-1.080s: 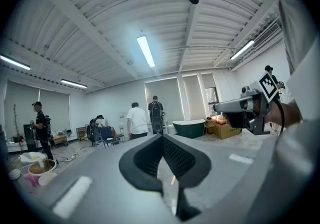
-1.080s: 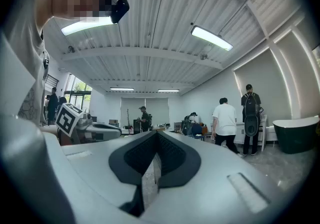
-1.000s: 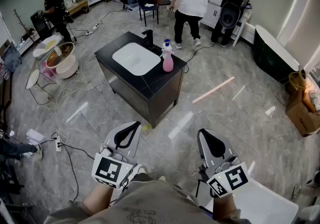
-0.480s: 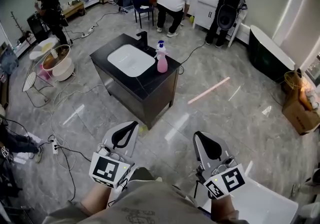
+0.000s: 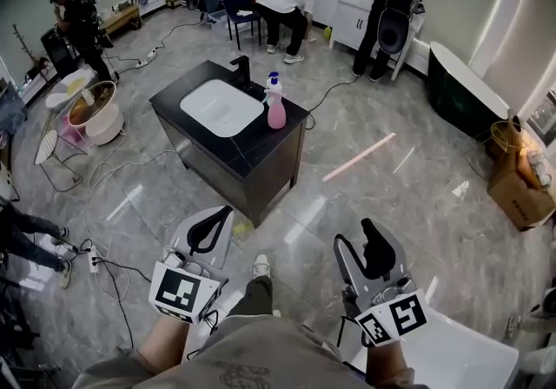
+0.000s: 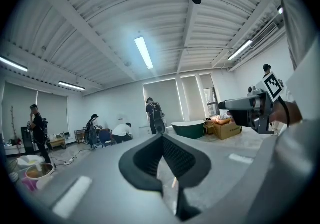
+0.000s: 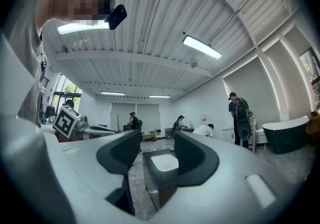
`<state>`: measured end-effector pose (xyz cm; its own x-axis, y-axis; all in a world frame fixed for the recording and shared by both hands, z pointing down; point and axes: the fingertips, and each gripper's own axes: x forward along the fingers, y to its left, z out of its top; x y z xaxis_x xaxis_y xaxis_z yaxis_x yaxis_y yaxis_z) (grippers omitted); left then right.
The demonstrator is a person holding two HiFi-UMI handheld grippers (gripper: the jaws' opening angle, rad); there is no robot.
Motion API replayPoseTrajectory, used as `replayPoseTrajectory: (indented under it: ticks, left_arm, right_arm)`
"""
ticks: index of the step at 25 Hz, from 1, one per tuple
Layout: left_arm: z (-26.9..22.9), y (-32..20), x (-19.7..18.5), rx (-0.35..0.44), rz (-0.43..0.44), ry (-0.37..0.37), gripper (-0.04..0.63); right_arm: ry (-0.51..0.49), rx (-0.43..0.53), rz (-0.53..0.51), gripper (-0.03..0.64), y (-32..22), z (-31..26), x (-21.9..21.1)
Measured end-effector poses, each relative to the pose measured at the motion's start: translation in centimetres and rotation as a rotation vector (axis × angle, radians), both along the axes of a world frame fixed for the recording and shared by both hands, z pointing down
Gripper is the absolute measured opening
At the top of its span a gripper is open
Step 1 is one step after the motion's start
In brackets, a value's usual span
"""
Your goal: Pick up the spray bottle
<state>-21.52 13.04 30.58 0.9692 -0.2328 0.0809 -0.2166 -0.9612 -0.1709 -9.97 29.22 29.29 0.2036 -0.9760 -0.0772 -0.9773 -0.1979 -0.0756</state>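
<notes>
While the left gripper [image 5: 224,216] has its two fingers pressed together at the tips, with nothing between them, the right gripper [image 5: 356,240] has its fingers apart and also holds nothing. In the right gripper view, the gap of the right gripper [image 7: 157,136] frames a black vanity cabinet [image 7: 150,178] with a white basin [image 7: 162,162] set in its top. In the left gripper view, the closed tips of the left gripper [image 6: 161,136] point toward the far wall.

Seen from the head view, both grippers are low, close to the person's body, well apart from the black vanity cabinet [image 5: 261,153], which stands at 12 o'clock from them. The spray bottle [image 5: 275,103] stands upright on the cabinet top, just beside the white basin [image 5: 221,107] at its 3 o'clock side; its body is pink and the head is white and blue. Far at 9 o'clock, a round tub [image 5: 113,123] holds something brownish. Far at 3 o'clock, an open cardboard box [image 5: 512,194] holds things that I cannot make out.
</notes>
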Motion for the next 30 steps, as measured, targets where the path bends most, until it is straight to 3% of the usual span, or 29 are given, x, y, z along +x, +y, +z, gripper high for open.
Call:
replayPoseTrajectory:
  ticks: [9, 21, 30]
  left_arm:
    - [0.8, -4.9, 4.6, -0.017, 0.019, -0.007, 0.0]
    - [1.1, -16.9, 14.3, -0.037, 0.046, -0.013, 0.0]
    - [1.0, -25.1, 19.2, -0.024, 0.06, -0.015, 0.0]
  right_arm:
    - [-0.014, -0.065, 0.003, 0.244, -5.3, 1.6, 4.2]
    - [-0.016, -0.123, 0.003, 0.249, -17.8, 1.5, 13.1]
    - [0.014, -0.11, 0.026, 0.249, -26.0, 0.0, 18.2]
